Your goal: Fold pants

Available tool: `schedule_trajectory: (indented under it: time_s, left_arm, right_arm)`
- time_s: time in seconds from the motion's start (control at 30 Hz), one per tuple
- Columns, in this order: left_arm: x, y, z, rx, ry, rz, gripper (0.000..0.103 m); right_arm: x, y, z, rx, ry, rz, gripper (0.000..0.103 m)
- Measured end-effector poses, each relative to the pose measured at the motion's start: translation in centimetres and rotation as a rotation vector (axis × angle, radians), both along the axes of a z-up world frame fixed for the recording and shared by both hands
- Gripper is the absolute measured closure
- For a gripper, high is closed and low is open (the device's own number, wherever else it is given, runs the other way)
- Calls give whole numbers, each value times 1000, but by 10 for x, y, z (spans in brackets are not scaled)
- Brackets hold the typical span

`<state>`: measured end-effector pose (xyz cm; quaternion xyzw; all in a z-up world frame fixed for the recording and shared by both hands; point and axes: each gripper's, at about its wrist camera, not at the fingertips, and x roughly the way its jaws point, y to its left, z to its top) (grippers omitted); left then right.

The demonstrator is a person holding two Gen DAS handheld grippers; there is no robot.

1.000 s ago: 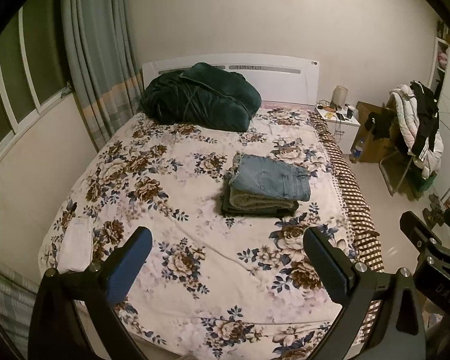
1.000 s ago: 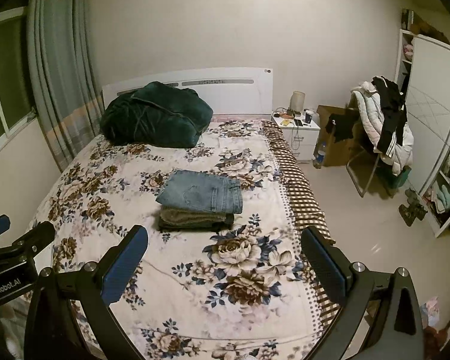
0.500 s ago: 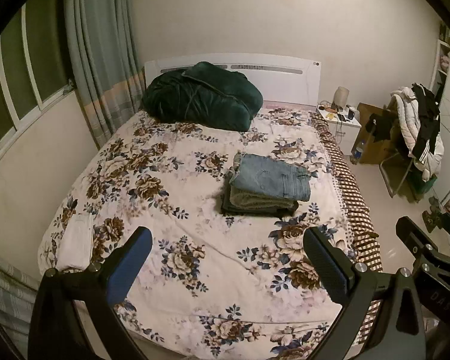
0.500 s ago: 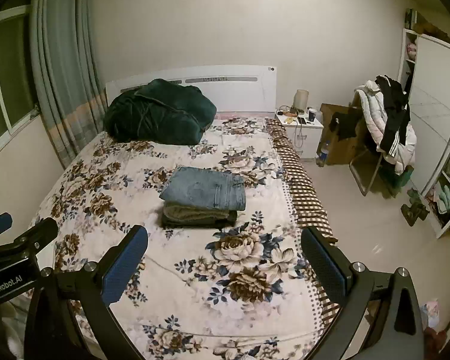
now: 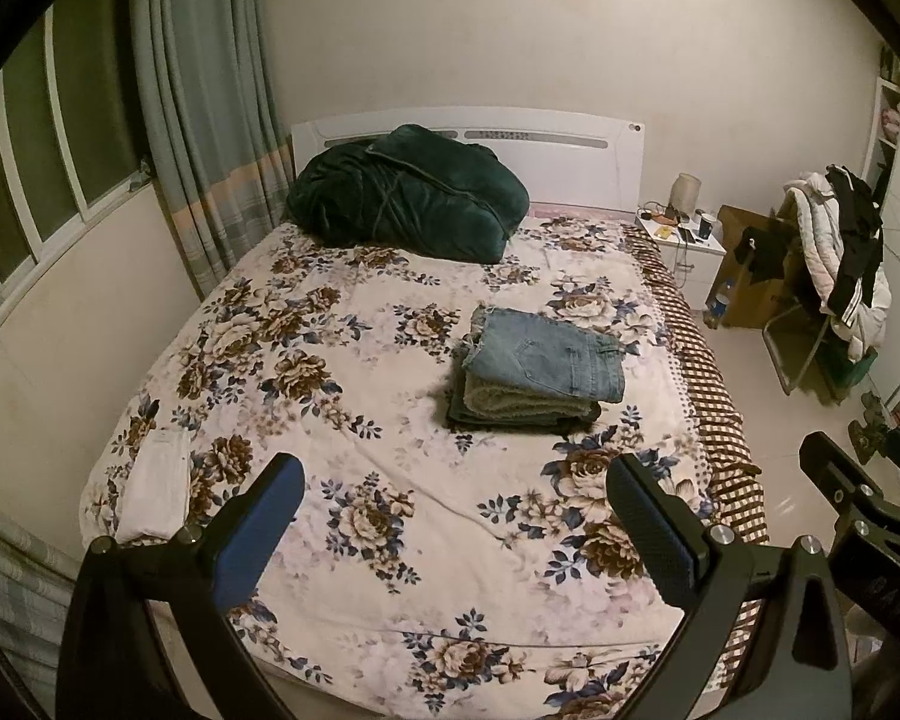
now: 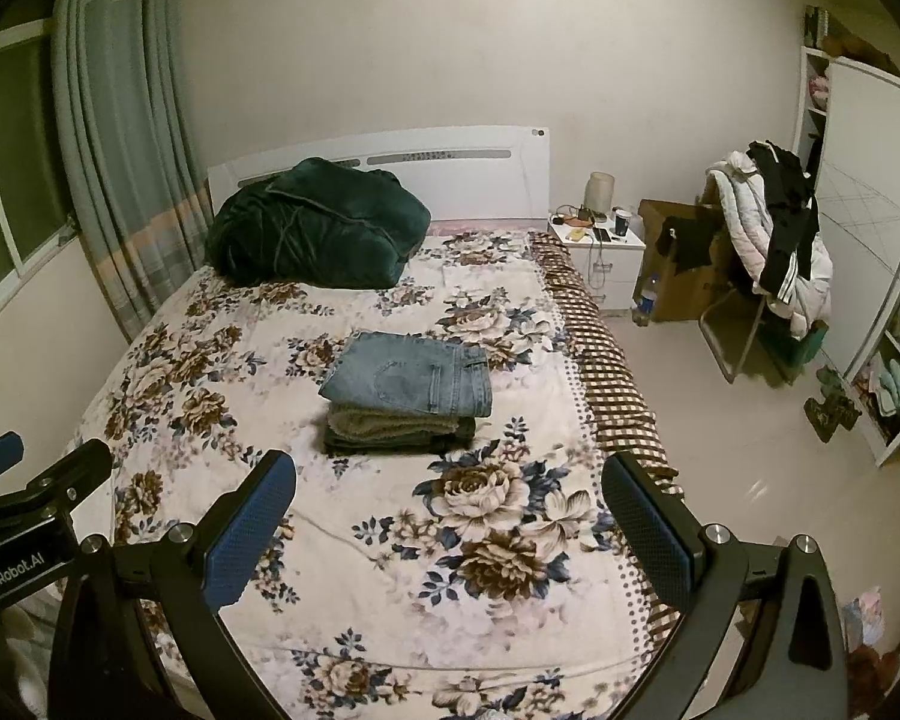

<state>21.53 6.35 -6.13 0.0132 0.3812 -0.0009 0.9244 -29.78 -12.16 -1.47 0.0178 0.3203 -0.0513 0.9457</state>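
A stack of folded pants (image 5: 540,375) lies on the floral bed (image 5: 330,420), right of its middle, with folded blue jeans on top. It also shows in the right wrist view (image 6: 408,393). My left gripper (image 5: 453,525) is open and empty, held above the foot of the bed, well short of the stack. My right gripper (image 6: 447,525) is open and empty, also above the foot of the bed. The right gripper's body shows at the right edge of the left wrist view (image 5: 858,498).
A dark green blanket (image 5: 405,192) lies bunched at the headboard. A white folded cloth (image 5: 156,483) lies at the bed's left edge. A nightstand (image 6: 600,255), a cardboard box and a chair piled with clothes (image 6: 774,240) stand to the right. Curtains hang left.
Both grippers have drawn back and tilted slightly, so the bed and stack sit a little lower and farther in view. Both stay open and empty.
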Motion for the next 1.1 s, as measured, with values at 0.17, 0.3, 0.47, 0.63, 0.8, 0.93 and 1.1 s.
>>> schedule_trajectory:
  time_s: [0.17,0.3,0.47,0.63,0.8,0.93,1.1]
  left_arm:
    - [0,1,0,3,1,-2,0]
    - [0,0,0,1,-1,2,0]
    - [-1,0,1,2,-5,5,0]
    - [0,2,1,4,-8,3,0]
    - [-1,2,2,5,-9,6,0]
    - [-1,2,1,5,-9,7,0]
    - [-4,1,5,4,-13,17,0]
  right_arm:
    - [0,0,0,-1,0,1,0]
    - [0,-1,-1,0,-4,0,0]
    - [-2,-1,-2,0,-9,-2,0]
    - [-4,-1,-2,-2,-11,-2,0]
    - [-5,-1,-2,1,-10,-3,0]
    - [-6,2,2,0,-11,3,0]
    - [-6,3,5,1,-12,3,0]
